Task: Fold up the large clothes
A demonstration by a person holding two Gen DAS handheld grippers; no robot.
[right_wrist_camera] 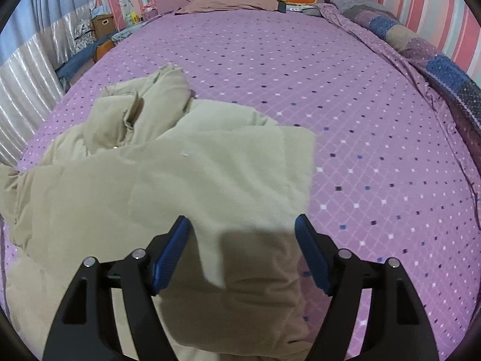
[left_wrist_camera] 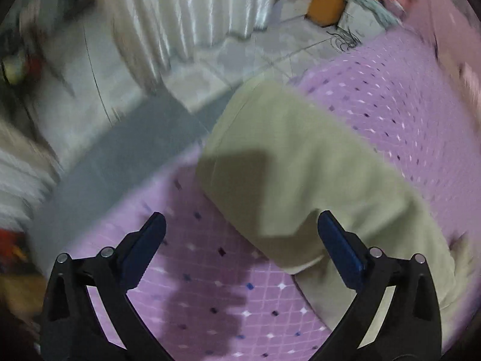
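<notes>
Left gripper (left_wrist_camera: 240,234) released, empty; jacket (left_wrist_camera: 288,162) running upper centre to lower right. Right gripper (right_wrist_camera: 242,240) astride sleeve (right_wrist_camera: 258,270), grip uncertain.

Two hand-held grippers of one build are seen, one per wrist view. On the left gripper (left_wrist_camera: 240,225), two black plastic arms are fitted, each curved inward and cut with a triangular slot near the base. Flat blue pads (left_wrist_camera: 144,249) with a ribbed face are mounted on the inner sides of the fingers. Two round silver pins (left_wrist_camera: 106,252) are set on top of each arm at the linkage joints. The right gripper (right_wrist_camera: 242,225) is made the same: black slotted arms, blue ribbed pads (right_wrist_camera: 170,255), silver pins (right_wrist_camera: 138,253). No hand or sleeve is shown.
</notes>
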